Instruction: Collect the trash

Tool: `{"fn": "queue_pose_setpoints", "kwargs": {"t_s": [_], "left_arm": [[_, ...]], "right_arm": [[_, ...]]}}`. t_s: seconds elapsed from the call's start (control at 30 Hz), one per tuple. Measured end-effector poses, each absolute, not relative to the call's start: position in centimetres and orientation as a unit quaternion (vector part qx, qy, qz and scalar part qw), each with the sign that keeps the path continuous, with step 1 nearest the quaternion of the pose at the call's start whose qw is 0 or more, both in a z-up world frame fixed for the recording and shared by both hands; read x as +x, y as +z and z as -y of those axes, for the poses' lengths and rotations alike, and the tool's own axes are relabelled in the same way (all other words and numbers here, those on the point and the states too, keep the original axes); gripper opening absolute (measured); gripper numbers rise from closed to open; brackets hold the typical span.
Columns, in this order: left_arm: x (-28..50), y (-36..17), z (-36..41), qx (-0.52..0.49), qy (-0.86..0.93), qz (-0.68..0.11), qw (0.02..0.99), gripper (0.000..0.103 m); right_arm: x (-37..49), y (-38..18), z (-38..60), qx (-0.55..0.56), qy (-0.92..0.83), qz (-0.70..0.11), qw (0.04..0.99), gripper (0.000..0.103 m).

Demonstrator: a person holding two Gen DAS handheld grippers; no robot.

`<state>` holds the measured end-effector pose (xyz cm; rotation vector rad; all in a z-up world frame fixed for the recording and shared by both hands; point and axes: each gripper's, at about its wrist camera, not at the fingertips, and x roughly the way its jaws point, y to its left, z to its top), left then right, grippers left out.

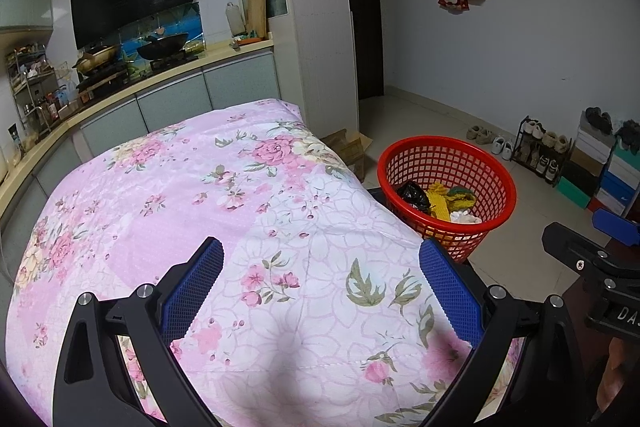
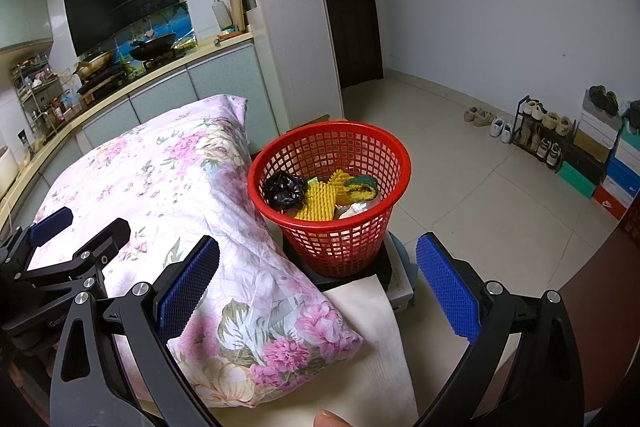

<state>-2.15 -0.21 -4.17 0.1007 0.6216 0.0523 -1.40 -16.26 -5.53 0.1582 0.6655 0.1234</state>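
Now both tools stand spread and empty: the left tool [image 1: 322, 287] over the floral pillow [image 1: 200, 187], the right tool [image 2: 318, 287] near the red basket [image 2: 332, 143]. Black bag [image 2: 284, 189] and yellow foam [image 2: 316, 205] lie inside it.

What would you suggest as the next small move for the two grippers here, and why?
Probably pull both back and scan for leftovers. The left gripper and right gripper are both open and hold nothing, the floral cloth shows no loose trash, and the red basket already holds a black bag, yellow foam netting and crumpled white paper.
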Motion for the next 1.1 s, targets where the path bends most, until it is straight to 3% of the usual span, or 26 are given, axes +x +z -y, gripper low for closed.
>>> {"fn": "queue_pose_setpoints", "kwargs": {"t_s": [0.47,0.63,0.83,1.0,1.1], "left_arm": [[-3.2,-2.9,-2.1,0.032,0.029,-0.302,0.952,0.095],[-5.0,-2.0,-8.4,0.017,0.116,-0.289,0.95,0.095],[-7.1,-2.3,-16.0,-0.022,0.198,-0.284,0.938,0.095],[-6.4,-4.5,-19.1,-0.052,0.209,-0.305,0.928,0.095],[-5.7,-5.9,-20.0,-0.06,0.21,-0.32,0.922,0.095]], "right_arm": [[-2.3,-5.2,14.5,0.059,0.063,-0.313,0.946,0.096],[-5.8,-5.6,7.2,0.005,0.162,-0.293,0.942,0.096],[-12.0,-11.4,-3.0,-0.119,0.311,-0.285,0.899,0.096],[-16.6,-17.0,-5.6,-0.225,0.266,-0.142,0.926,0.096],[-17.2,-17.0,-6.0,-0.238,0.251,-0.143,0.927,0.096]]}}
